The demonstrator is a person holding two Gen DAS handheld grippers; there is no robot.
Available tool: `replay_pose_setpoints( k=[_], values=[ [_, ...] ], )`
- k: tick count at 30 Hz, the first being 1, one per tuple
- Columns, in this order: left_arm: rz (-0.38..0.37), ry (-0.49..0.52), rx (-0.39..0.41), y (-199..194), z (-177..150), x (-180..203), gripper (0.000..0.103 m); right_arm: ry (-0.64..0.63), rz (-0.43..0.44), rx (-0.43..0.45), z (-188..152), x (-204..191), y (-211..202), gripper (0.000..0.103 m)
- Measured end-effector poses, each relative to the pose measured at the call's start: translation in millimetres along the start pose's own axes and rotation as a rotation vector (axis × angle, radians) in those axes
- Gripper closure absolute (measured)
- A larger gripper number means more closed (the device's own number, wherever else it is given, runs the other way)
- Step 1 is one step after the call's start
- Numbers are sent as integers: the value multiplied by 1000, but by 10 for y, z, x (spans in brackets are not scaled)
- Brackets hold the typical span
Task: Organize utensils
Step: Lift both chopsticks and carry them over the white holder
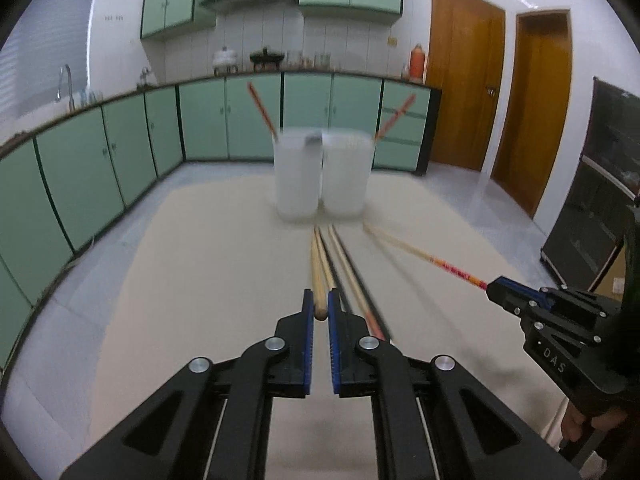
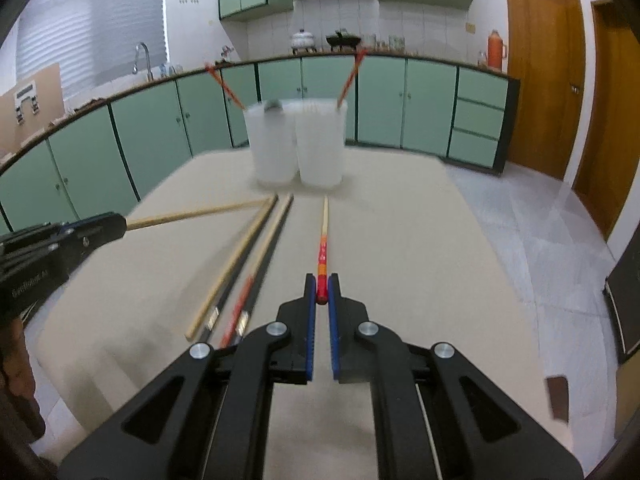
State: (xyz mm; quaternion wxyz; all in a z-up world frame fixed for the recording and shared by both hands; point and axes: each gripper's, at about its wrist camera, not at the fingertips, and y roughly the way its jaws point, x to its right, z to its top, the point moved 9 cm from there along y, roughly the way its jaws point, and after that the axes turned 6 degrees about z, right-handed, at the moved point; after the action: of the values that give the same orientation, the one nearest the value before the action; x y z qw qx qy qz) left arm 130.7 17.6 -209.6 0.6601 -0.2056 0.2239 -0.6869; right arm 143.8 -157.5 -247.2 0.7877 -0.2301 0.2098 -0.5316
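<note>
The plain pale wooden chopstick [image 1: 319,268] is pinched at its thick end between the blue pads of the left hand-held gripper [image 1: 321,312], its tip running toward twelve o'clock at the two translucent white plastic cups [image 1: 320,176]. Gripping it at the butt leaves the whole shaft free, which seems meant for dropping it tip-first into a cup. The right hand-held gripper [image 2: 322,290] is likewise clamped, on the red-and-orange painted end of a pale chopstick [image 2: 324,236] that also aims at twelve o'clock toward the cups; in the left view this gripper sits at about three o'clock.

Both held sticks appear raised off the beige table [image 2: 420,260], though the blur makes the gap hard to judge. Each cup already holds one red-topped chopstick leaning outward, the left cup's [image 2: 224,88] toward ten o'clock and the right cup's [image 2: 351,74] toward one o'clock, so the sorting looks partly done, probably one stick of a pair to each side.

Lying loose on the table, at about ten o'clock from the right gripper, are the remaining chopsticks [image 2: 248,264]: a plain wooden one, dark ones and a red-ended one, roughly parallel with tips toward the cups. Behind, green kitchen cabinets [image 2: 160,128] line the wall.
</note>
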Motion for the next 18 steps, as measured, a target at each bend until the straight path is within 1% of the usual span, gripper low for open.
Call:
replay_pose_setpoints(
  k=[2,5,9,13,15,18],
  values=[
    [-4,-2,40,-77,195,-20,96,-8,3,19,158,13,-62,98],
    [-8,2,90,-127,475,-38,96,-7,21,59,483,39,-186,98],
    [-10,14,128,-84,764,-41,96,-15,38,89,863,69,-263,98],
    [-20,15,151,15,1052,-64,96,-21,55,68,1214,109,-217,98],
    [-20,17,159,69,1205,-81,96,-8,83,47,1387,132,-186,98],
    [-26,21,168,92,1374,-80,96,-12,109,45,1607,138,-175,98]
  ],
)
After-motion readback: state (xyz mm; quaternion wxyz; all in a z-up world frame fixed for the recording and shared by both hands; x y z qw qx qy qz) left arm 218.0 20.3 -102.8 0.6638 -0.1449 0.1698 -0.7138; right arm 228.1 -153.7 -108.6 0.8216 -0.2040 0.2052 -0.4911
